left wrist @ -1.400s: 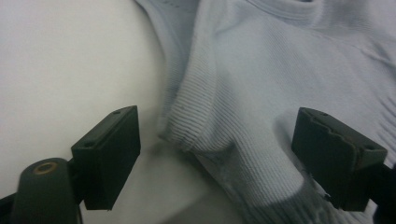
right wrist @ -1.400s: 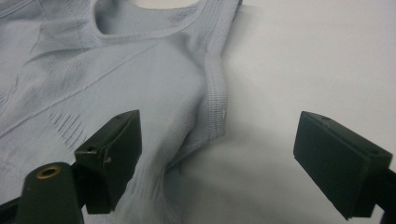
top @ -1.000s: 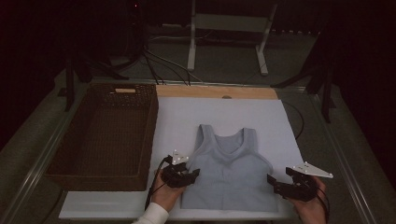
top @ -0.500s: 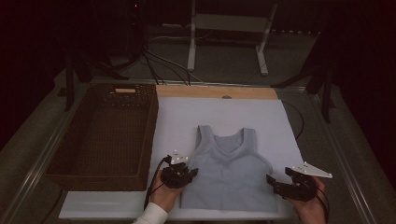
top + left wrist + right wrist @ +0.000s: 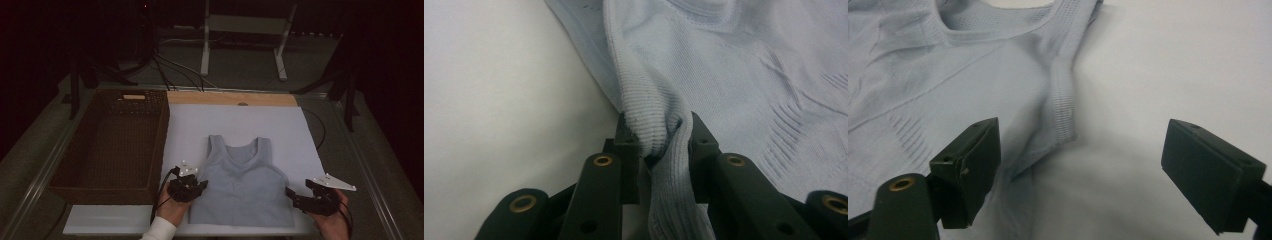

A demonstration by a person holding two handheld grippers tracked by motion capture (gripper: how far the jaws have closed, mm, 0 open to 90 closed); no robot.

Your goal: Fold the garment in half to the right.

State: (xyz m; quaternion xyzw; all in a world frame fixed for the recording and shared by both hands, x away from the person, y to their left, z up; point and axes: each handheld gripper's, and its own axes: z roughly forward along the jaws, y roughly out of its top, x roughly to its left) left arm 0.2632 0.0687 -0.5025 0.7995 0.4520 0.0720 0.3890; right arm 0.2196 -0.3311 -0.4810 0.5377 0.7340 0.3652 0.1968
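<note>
Left gripper [image 5: 188, 184] sits at the left side edge of the pale blue tank top [image 5: 243, 182], low on the garment near the front edge of the white board [image 5: 240, 120]. Its jaws have just been closing, and in the left gripper view they pinch a bunched fold of the ribbed side hem [image 5: 655, 131] between both pads; fabric is squeezed up into a ridge there. Left gripper [image 5: 659, 150] is thus clamped on the cloth.

Right gripper [image 5: 314, 199] rests at the garment's right side edge, near the front right corner of the board. Jaws stand wide apart. In the right gripper view [image 5: 1080, 170] the ribbed edge below the armhole [image 5: 1064, 107] lies between the pads, touching neither; the left pad hangs over the fabric, the right pad over bare white board.

Tank top lies flat, front up, straps toward the far edge, in the front centre of the board. Dark wicker basket [image 5: 107, 145] stands just beside the board's left edge. A strip of bare wood [image 5: 230, 98] shows along the board's far edge.
</note>
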